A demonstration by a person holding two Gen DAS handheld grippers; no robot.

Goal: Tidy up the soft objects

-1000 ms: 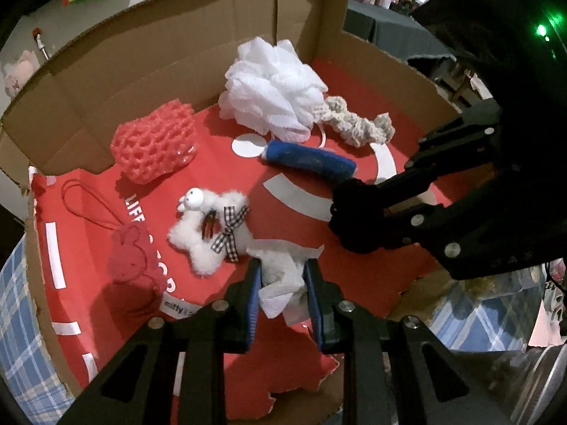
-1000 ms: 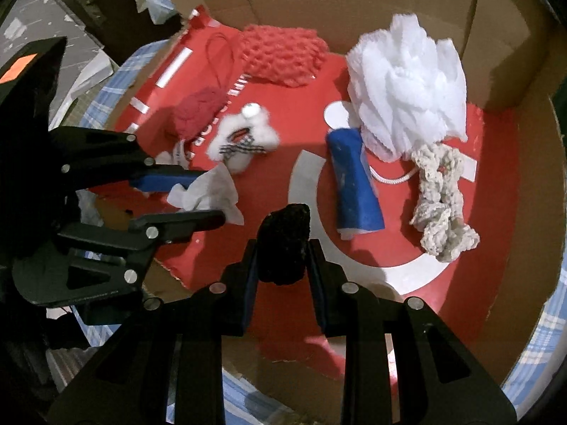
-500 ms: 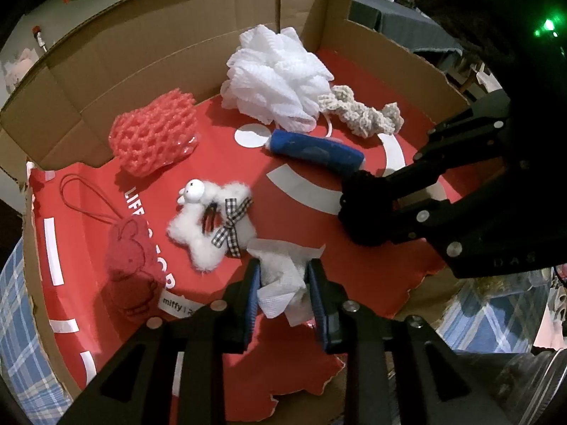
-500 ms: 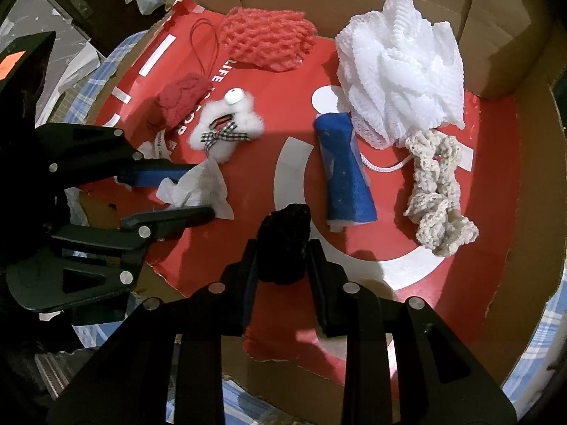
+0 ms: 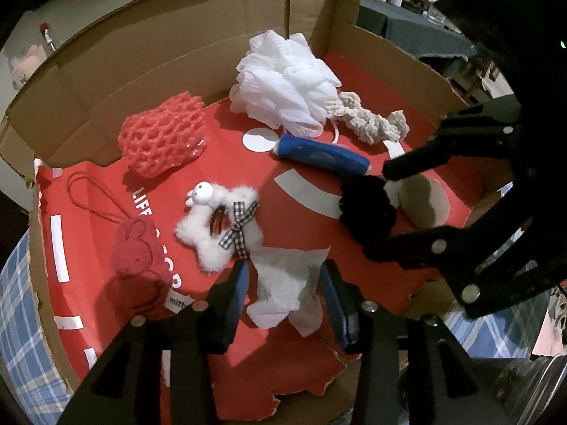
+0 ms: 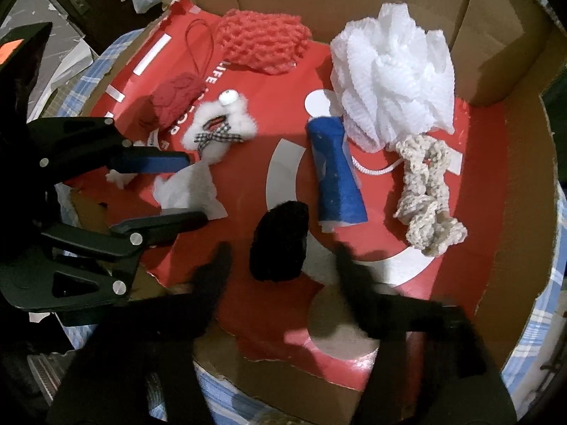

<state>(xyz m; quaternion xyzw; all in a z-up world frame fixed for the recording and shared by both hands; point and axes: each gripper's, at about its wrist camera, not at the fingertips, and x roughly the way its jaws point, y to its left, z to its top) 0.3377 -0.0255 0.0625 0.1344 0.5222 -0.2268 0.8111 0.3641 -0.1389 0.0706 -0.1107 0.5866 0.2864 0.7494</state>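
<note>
A crumpled white tissue (image 5: 283,276) lies on the red sheet between the fingers of my left gripper (image 5: 284,285). Its jaws are opening and the blue pads stand clear of the tissue. A black fuzzy lump (image 6: 280,241) rests on the sheet between the blurred fingers of my right gripper (image 6: 282,256). These jaws are opening too and no longer press it. From the left wrist view the black lump (image 5: 365,209) lies between the right gripper's (image 5: 381,209) spread fingers. Both grippers point steeply down into the cardboard box (image 5: 170,35).
On the red sheet (image 5: 301,364) lie a white mesh pouf (image 5: 283,81), a red foam net (image 5: 163,138), a blue roll (image 5: 322,156), a cream crocheted rope (image 5: 372,124), a white fluffy toy (image 5: 219,226) and a red bunny plush (image 5: 134,248). Blue checked cloth (image 5: 17,318) lies under the box.
Both grippers have opened. The left one let go of the tissue and the right one let go of the black lump; both things now lie on the red sheet.
</note>
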